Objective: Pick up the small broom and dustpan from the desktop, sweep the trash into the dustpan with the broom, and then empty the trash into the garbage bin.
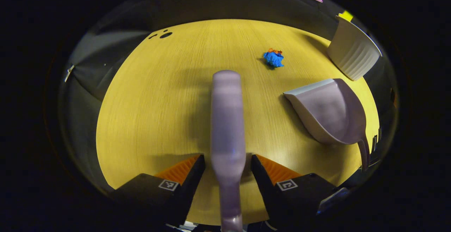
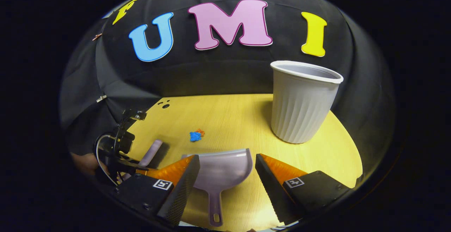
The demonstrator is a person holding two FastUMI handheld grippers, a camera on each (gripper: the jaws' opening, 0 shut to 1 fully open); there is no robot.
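Observation:
The lilac broom runs forward between my left gripper's fingers, which are shut on its handle; it looks blurred. In the right gripper view the same broom sticks out of the left gripper at the left. The lilac dustpan lies on the table between the wide-apart fingers of my open right gripper, handle toward the camera. The left gripper view has that dustpan to the right. A blue and orange crumpled scrap lies beyond both tools. The white ribbed bin stands upright at the far right.
The yellow wooden table is round-edged, with black cloth walls behind it. Small dark holes mark its far left corner. Cables hang off the left gripper in the right gripper view.

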